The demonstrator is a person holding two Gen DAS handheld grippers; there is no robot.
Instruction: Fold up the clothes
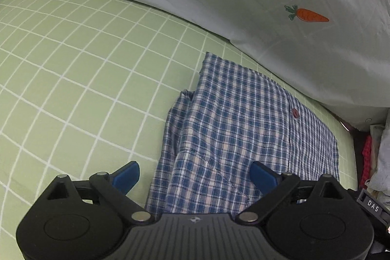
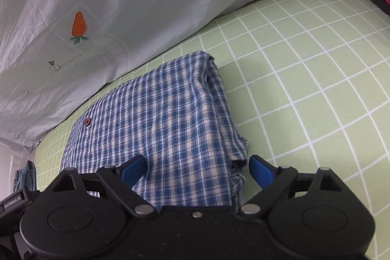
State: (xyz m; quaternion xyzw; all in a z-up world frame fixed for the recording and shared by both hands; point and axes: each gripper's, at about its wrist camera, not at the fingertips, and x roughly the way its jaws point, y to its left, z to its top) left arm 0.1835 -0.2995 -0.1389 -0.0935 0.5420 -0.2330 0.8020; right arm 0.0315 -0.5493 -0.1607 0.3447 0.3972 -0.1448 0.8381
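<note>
A blue and white checked shirt [image 1: 234,128] lies folded into a compact rectangle on the green grid bedsheet [image 1: 73,70], with a red button showing on its placket. My left gripper [image 1: 195,174] is open, its blue fingers apart over the shirt's near left corner, holding nothing. The shirt also shows in the right wrist view [image 2: 170,113]. My right gripper [image 2: 197,168] is open, its fingers straddling the shirt's near right edge without pinching it.
A pale quilt [image 1: 243,4] with a carrot print lies bunched behind the shirt. Red cloth and other items [image 1: 368,157] sit past the bed's edge. Denim fabric [image 2: 24,177] lies off the bed. Bare sheet [image 2: 316,89] stretches beside the shirt.
</note>
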